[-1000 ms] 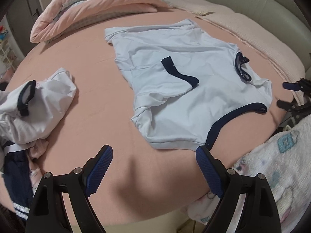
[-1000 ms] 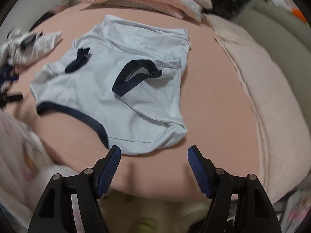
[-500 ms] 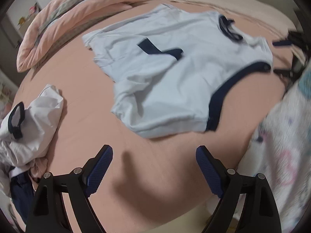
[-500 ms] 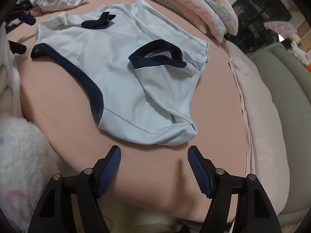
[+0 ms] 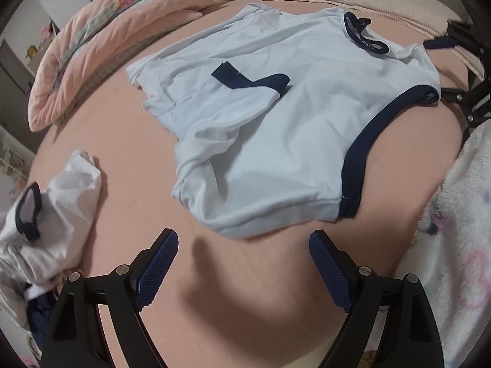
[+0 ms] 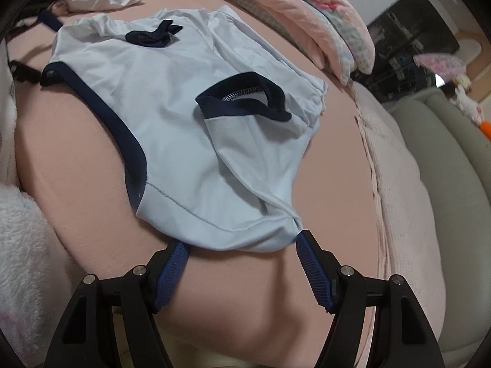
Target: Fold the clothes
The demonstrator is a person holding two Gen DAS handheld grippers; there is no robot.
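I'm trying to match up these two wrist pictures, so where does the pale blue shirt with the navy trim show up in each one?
Left wrist: the pale blue shirt lies centre and upper right, beyond the open left gripper.
Right wrist: the shirt fills the centre-left, its hem reaching the open right gripper.
Shared landmark: the pink folded quilt beyond the shirt in both.

Both our cams ride the grippers, tilted down over the near edge of the bed (image 5: 129,141). Left one sits a bit back, right one close in. Both catch the same shirt (image 5: 276,141) (image 6: 196,141).
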